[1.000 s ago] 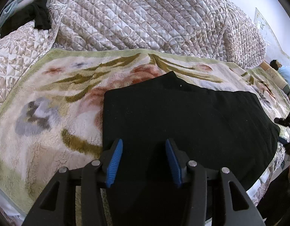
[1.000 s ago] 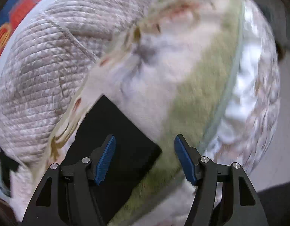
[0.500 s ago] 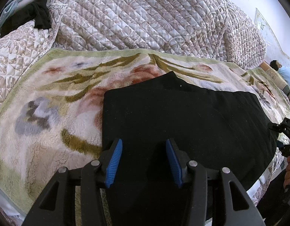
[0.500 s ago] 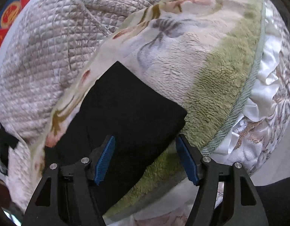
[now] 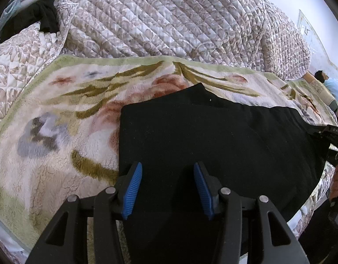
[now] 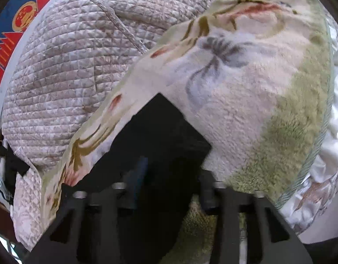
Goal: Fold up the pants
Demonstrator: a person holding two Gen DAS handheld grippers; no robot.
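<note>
Since the pants (image 5: 213,145) are soft, dark and limp, I judge them light and floppy: they will sag from any single pinch, so I would take them at an edge or corner, through all layers. They lie flat as a broad black slab on the blanket (image 5: 59,132), near its front edge, the long axis running left to right across my left view; one end is a straight edge at the left, the other reaches the far right. My left gripper (image 5: 168,187) hovers over the near edge, jaws apart, blue pads (image 5: 132,187) holding nothing. My right gripper (image 6: 171,176) sits at a squared corner of the cloth (image 6: 160,132); that picture is blurred, but the jaws look spread with fabric between them, not yet pinched. Behind the blanket rises a quilt (image 5: 169,17).
</note>
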